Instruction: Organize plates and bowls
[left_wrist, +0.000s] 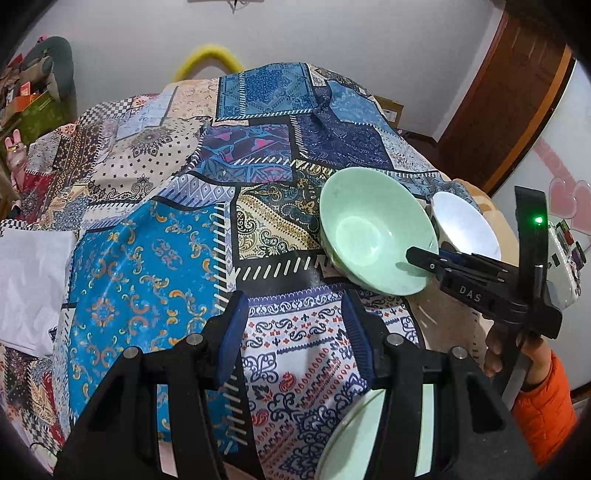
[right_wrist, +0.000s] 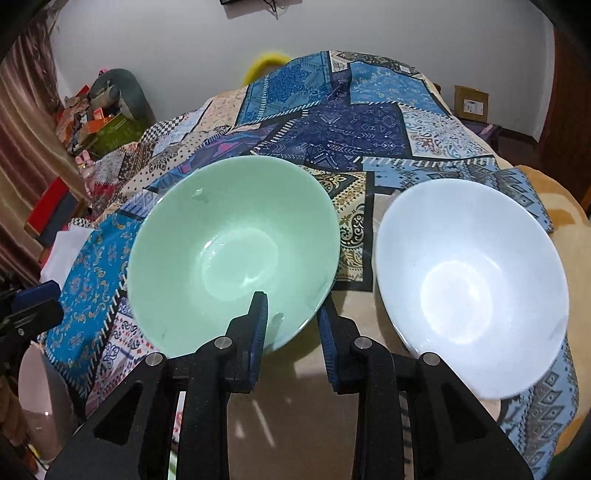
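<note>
On patchwork cloth (right_wrist: 369, 122), right gripper (right_wrist: 291, 325) clamped on near rim of green bowl (right_wrist: 229, 251), white bowl (right_wrist: 469, 280) just beside. Left gripper (left_wrist: 295, 332) apart, empty. Advice: keep rim grip firm, bowl level, lower gently to nest, avoid knock.

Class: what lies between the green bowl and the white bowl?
In the right wrist view, only patterned cloth shows between the green bowl and white bowl; nothing stands there.

Left gripper (left_wrist: 295, 332) jaws apart, empty; right gripper (right_wrist: 291, 325) clamped.
</note>
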